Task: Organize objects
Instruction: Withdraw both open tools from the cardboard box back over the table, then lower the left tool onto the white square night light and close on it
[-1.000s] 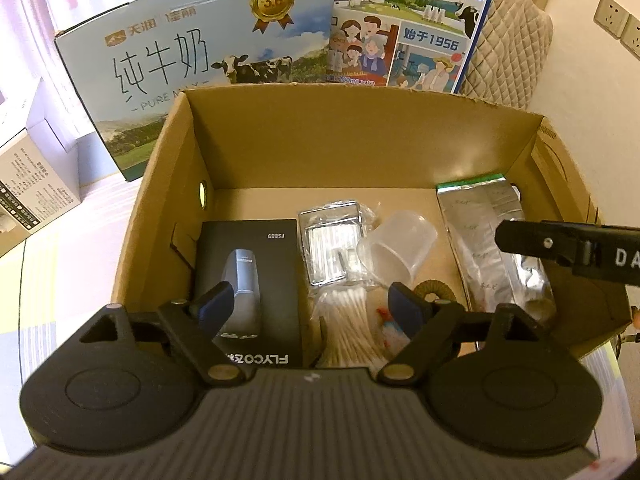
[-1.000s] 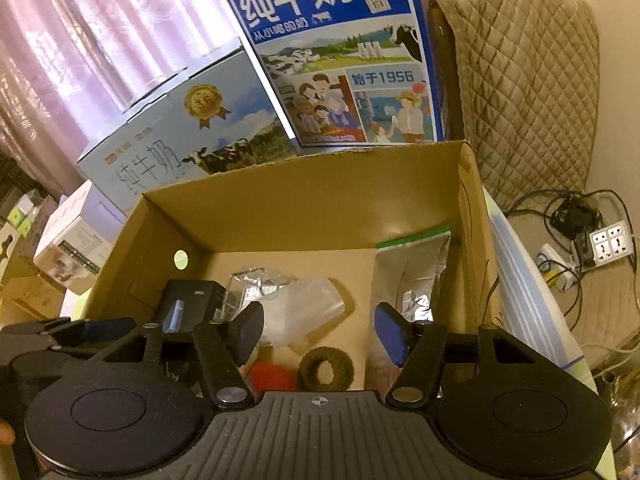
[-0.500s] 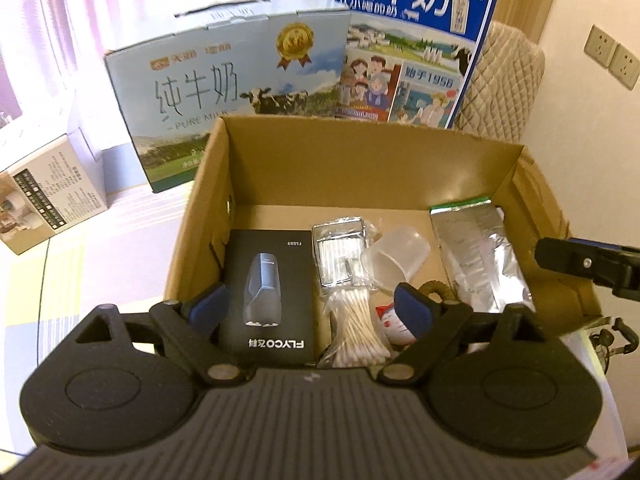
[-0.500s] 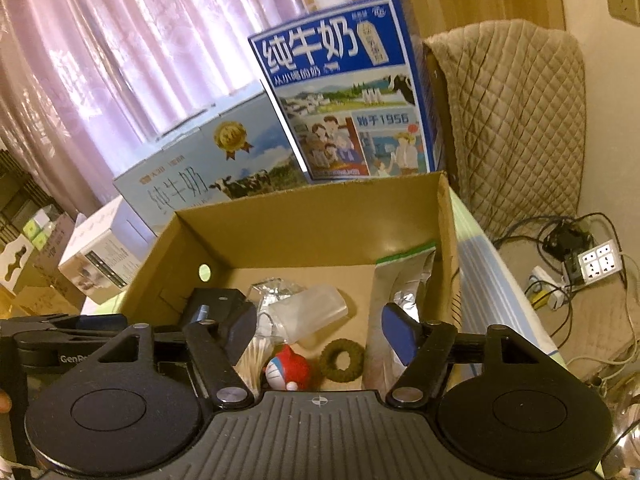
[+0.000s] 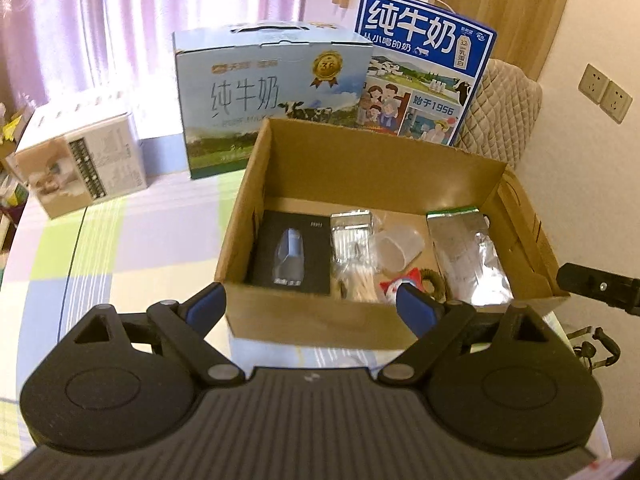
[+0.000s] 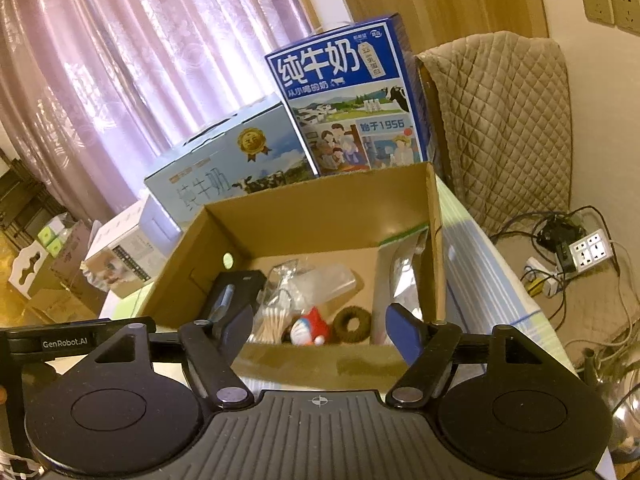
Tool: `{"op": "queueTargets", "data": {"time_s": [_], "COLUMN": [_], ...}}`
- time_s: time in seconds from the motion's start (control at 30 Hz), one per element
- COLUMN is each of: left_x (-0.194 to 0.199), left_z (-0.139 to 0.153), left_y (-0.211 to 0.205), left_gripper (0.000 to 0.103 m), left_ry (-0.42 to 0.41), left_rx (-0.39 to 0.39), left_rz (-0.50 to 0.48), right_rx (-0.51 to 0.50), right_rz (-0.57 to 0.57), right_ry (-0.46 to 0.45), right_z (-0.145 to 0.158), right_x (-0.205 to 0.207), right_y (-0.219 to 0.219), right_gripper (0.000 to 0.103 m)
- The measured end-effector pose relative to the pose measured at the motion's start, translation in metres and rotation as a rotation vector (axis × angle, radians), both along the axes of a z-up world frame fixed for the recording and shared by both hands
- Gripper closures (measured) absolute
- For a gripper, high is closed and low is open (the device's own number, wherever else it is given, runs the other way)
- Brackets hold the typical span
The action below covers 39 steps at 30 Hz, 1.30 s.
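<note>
Left wrist view: your left gripper (image 5: pixel 310 306) stands spread wide with nothing between its blue pads, in front of the near wall of one open cardboard box (image 5: pixel 308 320). Right wrist view: your right gripper (image 6: pixel 320 330) has its jaws opening, nothing between them, also on the near side of the box.

Inside the box lie seven things: one black shaver carton (image 5: pixel 292 254), one clear packet (image 5: pixel 352 236), one clear plastic cup (image 5: pixel 400 246) on its side, one bag of cotton swabs (image 5: pixel 358 286), one red-and-blue toy figure (image 6: pixel 310 326), one brown hair ring (image 6: pixel 352 324) and one silver foil pouch (image 5: pixel 468 256) along the right wall.

Behind the box stand two milk cartons: a pale blue one (image 5: pixel 272 92) printed "纯牛奶" with a gold medal, and a dark blue one (image 5: pixel 424 68) printed "纯牛奶" and "始于1956". One white carton (image 5: pixel 84 164) sits well apart to the left.

All rest on a checked tablecloth (image 5: pixel 120 248). Pink curtains (image 6: pixel 140 60) hang behind; a quilted chair cover (image 6: pixel 500 120) and one power strip (image 6: pixel 588 250) lie to the right. Your left tool reads "GenRobot.AI".
</note>
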<state>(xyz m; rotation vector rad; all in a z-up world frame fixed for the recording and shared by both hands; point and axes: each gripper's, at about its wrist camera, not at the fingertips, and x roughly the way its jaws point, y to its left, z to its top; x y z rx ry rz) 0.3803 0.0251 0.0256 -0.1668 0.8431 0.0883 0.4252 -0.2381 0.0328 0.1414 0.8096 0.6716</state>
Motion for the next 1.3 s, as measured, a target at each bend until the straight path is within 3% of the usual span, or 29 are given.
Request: {"op": "queueTargets", "data": {"time_s": [0.57,1.07,1.3], "left_x": [-0.060,-0.090,-0.089], "left_z": [-0.018,-0.062,-0.074], "left_y": [-0.009,-0.023,-0.029], "left_gripper": [0.013,0.013,0.010], "left_ry": [0.039,0.113,0.098], "left_rx": [-0.025,-0.024,-0.014], "left_rz": [-0.020,-0.093,-0.156], "right_rx": [-0.059,-0.159,-0.191], "right_rz": [0.014,-0.026,-0.039], "right_ry": [0.016,0.101,0.113], "right_z": [-0.013,-0.062,-0.074], "right_x": [-0.054,-0.087,-0.088], "right_y": [-0.008,-0.022,-0.025], "right_gripper": [0.030,0.030,0.030]}}
